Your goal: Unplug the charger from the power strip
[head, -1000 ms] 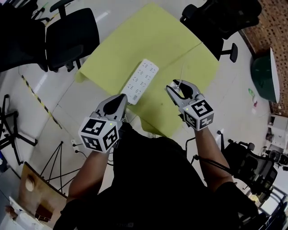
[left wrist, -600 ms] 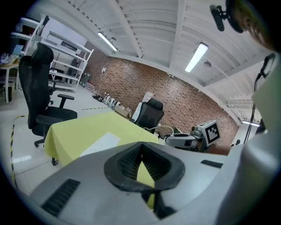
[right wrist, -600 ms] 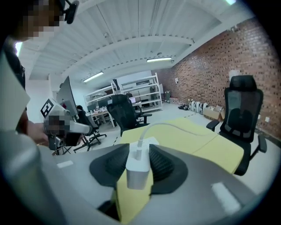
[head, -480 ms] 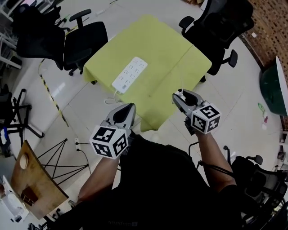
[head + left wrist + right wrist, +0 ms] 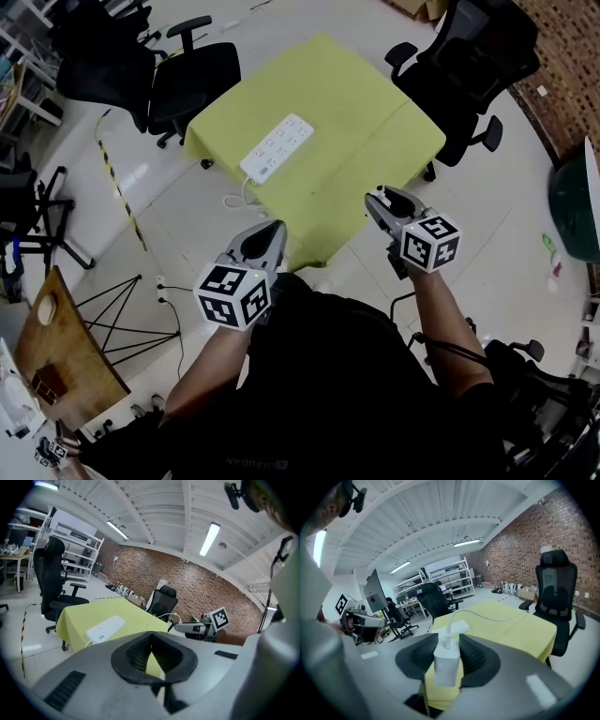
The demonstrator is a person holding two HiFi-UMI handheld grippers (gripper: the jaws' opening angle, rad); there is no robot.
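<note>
A white power strip (image 5: 277, 147) lies on the yellow-green table (image 5: 347, 103), near its left edge. My right gripper (image 5: 379, 196) hovers off the table's near corner, shut on a white charger (image 5: 446, 660). The charger's white cable (image 5: 487, 616) arcs away over the table. Behind the charger, the right gripper view shows the power strip (image 5: 459, 627). My left gripper (image 5: 273, 228) hangs short of the table's near edge, jaws shut with nothing between them. In its own view the left gripper (image 5: 151, 641) faces the strip (image 5: 105, 627) from a distance.
Black office chairs stand at the table's far left (image 5: 192, 84) and far right (image 5: 469, 56). The strip's cord (image 5: 239, 199) hangs off the table's left side to the floor. A wooden board (image 5: 66, 356) on a black stand is at the lower left.
Both grippers have drawn back from the table toward the person, and the table now lies farther off. The right gripper keeps the charger; the left stays shut.
</note>
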